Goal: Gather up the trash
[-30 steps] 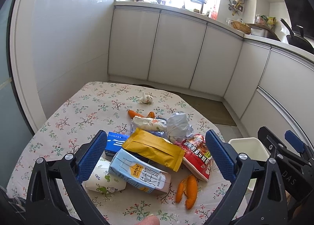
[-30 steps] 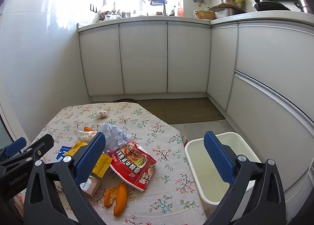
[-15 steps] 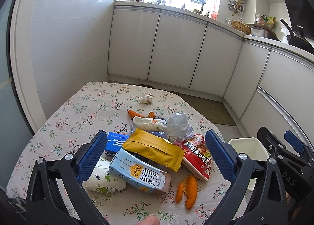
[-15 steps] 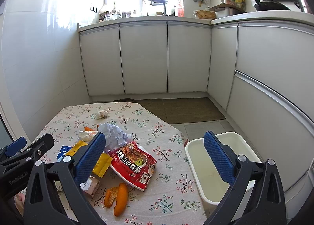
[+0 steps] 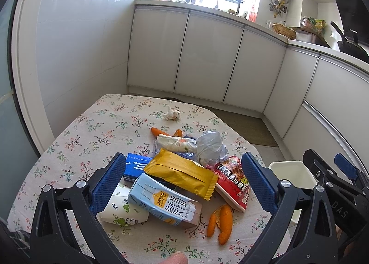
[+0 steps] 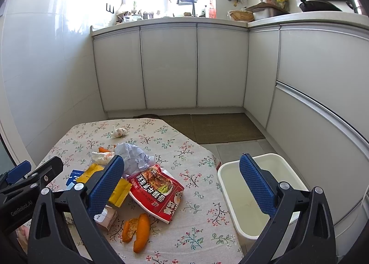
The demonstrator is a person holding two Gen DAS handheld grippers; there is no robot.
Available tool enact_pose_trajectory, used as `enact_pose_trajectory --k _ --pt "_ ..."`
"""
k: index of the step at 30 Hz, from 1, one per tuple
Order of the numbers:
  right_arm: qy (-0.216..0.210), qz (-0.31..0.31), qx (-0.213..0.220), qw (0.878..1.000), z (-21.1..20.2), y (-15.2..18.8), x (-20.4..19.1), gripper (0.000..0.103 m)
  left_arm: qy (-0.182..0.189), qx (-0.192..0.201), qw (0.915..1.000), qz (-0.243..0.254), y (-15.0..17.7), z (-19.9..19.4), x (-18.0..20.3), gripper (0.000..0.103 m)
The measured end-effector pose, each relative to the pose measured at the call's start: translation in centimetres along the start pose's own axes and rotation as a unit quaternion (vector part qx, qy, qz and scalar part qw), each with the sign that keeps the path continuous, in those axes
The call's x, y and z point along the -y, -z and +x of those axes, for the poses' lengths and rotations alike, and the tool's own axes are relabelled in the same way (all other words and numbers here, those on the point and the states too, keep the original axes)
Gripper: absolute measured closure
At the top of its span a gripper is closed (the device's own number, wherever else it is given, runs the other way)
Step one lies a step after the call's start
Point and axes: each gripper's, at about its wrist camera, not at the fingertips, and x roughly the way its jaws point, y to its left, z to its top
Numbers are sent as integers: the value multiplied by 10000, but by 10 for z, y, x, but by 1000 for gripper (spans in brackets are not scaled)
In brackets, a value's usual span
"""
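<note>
A pile of trash lies on the floral tablecloth (image 5: 92, 130): a light blue milk carton (image 5: 163, 201), a yellow wrapper (image 5: 182, 171), a red snack bag (image 5: 233, 178) (image 6: 159, 190), a paper cup (image 5: 122, 211), a blue box (image 5: 136, 167), crumpled grey paper (image 5: 211, 146), orange peel (image 5: 221, 220) (image 6: 138, 229) and a small tissue wad (image 5: 171, 114). My left gripper (image 5: 182, 185) is open and empty, above the near side of the pile. My right gripper (image 6: 182, 185) is open and empty, above the table's right edge. A white bin (image 6: 256, 195) stands beside the table on the right.
White cabinets (image 6: 168, 68) line the far and right walls, with a brown floor mat (image 6: 219, 128) in front. A tiled wall (image 5: 76, 56) runs along the table's left side. More orange peel (image 5: 161, 131) and a white wrapper (image 5: 175, 143) lie behind the pile.
</note>
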Motion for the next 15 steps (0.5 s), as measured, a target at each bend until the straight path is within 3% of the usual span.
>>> enact_pose_trajectory --k 15 --pt "-7 1 -50 10000 1 1 0 6 -49 103 9999 86 4 2 1 7"
